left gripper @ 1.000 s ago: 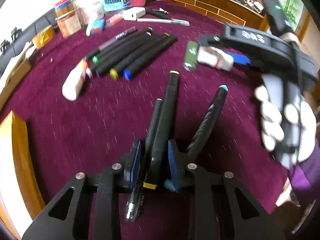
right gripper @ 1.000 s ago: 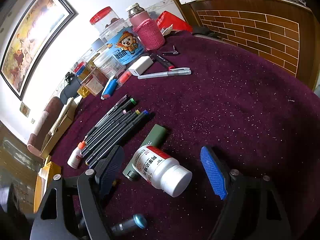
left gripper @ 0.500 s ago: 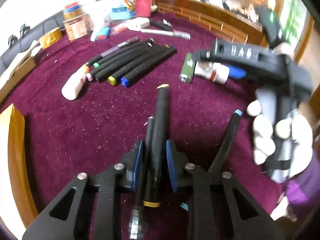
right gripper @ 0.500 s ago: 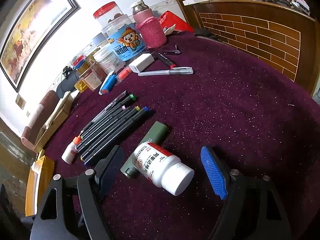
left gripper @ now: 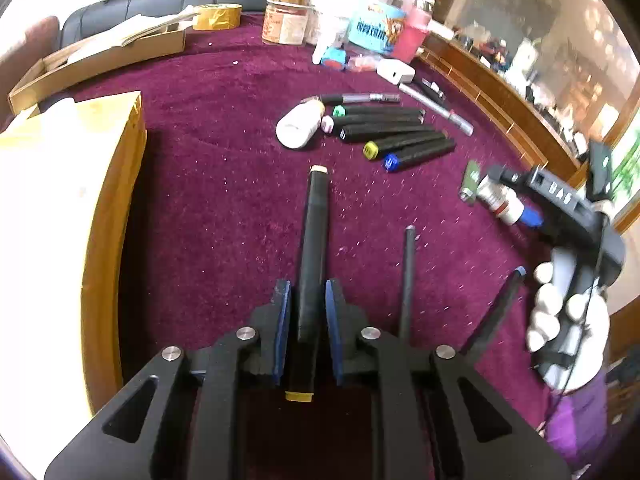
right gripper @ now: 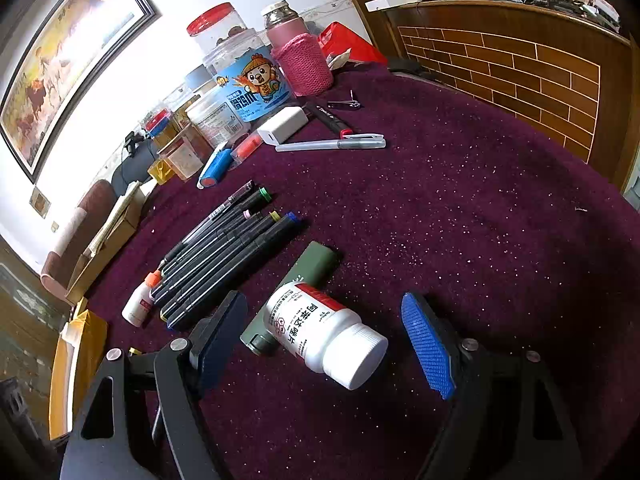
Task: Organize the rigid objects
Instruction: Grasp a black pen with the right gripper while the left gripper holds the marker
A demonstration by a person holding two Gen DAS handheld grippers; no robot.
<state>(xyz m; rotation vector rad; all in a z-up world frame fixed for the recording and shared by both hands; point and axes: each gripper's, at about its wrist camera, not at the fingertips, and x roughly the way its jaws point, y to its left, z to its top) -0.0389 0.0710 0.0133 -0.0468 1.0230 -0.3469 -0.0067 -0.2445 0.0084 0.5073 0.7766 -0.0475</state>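
One black marker sits clamped in the left gripper, lifted above the cloth; five markers already lie in a row beyond, two loose pens remain near its right side. "DAS" reads on the other tool. Right wrist view: right gripper spread wide, straddling a white pill bottle with red-banded Chinese label, not gripped; green tube touching it. Sorting looks roughly half done.

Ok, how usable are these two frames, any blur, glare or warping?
Left wrist view: motion-smeared along the top and right, the jars soft, the box blown out white; the held marker is fairly sharp. Right wrist view: crisp, the bottle label legible, wall overexposed. Both show fisheye bending.
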